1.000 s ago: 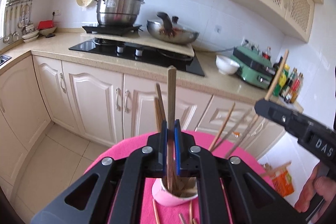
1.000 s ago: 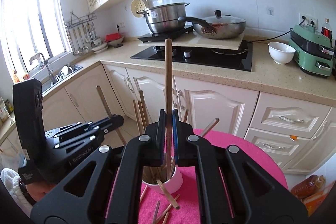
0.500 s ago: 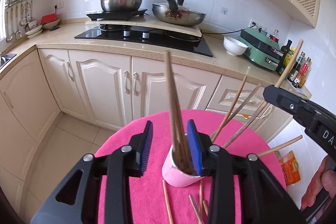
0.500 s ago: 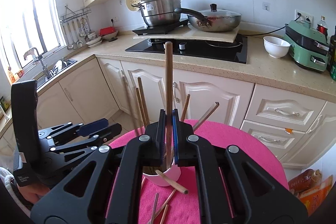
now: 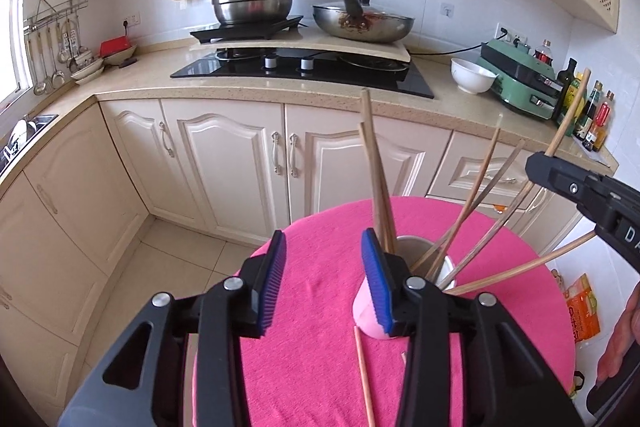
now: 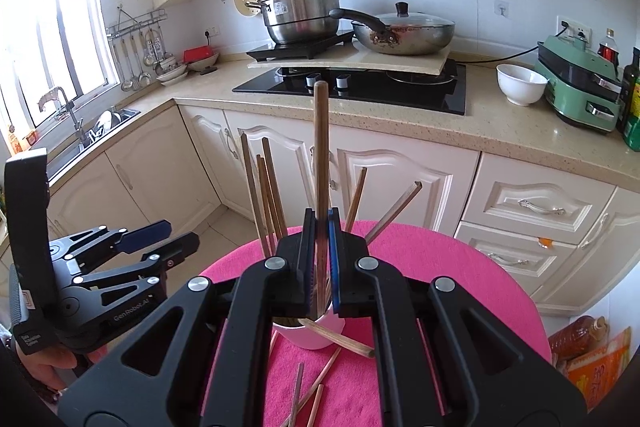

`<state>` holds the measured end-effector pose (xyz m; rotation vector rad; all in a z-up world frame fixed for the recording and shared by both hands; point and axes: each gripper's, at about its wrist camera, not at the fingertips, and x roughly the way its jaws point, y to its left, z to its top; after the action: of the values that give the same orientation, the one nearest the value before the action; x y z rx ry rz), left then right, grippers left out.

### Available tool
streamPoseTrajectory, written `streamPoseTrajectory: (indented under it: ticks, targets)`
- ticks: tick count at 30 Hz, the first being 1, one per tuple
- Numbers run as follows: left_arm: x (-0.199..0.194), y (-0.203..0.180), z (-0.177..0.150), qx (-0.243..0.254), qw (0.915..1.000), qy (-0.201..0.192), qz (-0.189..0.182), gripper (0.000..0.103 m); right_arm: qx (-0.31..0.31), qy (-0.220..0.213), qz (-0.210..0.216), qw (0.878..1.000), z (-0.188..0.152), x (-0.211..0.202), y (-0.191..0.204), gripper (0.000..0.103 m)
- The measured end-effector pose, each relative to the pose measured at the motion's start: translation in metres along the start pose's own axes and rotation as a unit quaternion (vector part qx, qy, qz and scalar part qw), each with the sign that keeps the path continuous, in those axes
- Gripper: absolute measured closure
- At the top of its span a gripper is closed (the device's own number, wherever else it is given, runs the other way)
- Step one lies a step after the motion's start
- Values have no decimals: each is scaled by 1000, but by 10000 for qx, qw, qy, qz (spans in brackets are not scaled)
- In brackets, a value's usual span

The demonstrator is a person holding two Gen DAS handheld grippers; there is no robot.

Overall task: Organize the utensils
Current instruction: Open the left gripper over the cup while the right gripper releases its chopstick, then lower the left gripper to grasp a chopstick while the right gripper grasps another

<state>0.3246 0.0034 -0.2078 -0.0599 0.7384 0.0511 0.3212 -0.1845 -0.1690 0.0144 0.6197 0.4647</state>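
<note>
Right claw [image 6: 320, 259] was clamped on an upright chopstick [image 6: 321, 147] above the white cup [image 6: 316, 335] on the pink table [image 6: 460, 291]; it needed lowering straight, then releasing. Left claw [image 5: 324, 283], its jaws just opened and empty, stood left of the cup, where its chopstick [image 5: 374, 171] stood.

Two close wrist views angled down, sharing pink cup [image 5: 370, 311] and stove counter [image 6: 500, 125].
</note>
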Motion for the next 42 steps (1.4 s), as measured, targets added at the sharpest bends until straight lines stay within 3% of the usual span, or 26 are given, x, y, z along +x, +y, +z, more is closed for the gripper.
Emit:
streamPoseTrajectory:
  ticks: [15,25,35,38,40,42]
  targets:
    - [-8,16,-7,-10,9998,53,179,64,-94,489,-98,9987,-21,25,12,96]
    - [-22,22,-11,-1,9999,-15,167,64,67,219,-249,9994,-19,9,16,95]
    - [-37,21,-26,101,9999,42,15,64,216,-306,-533,9979,-12,-41,19,94]
    - [-35,19,-37,51,9995,251,-157,64,299,-464,-729,9958,-17,-62,14,84]
    - [-29,19,-47,-64,9984,474,-302,64,373,-532,-874,9940,-24,-74,9,56]
    - [-21,19,-56,-204,9962,731,-416,64,410,-531,-1027,9924,-33,-82,4,54]
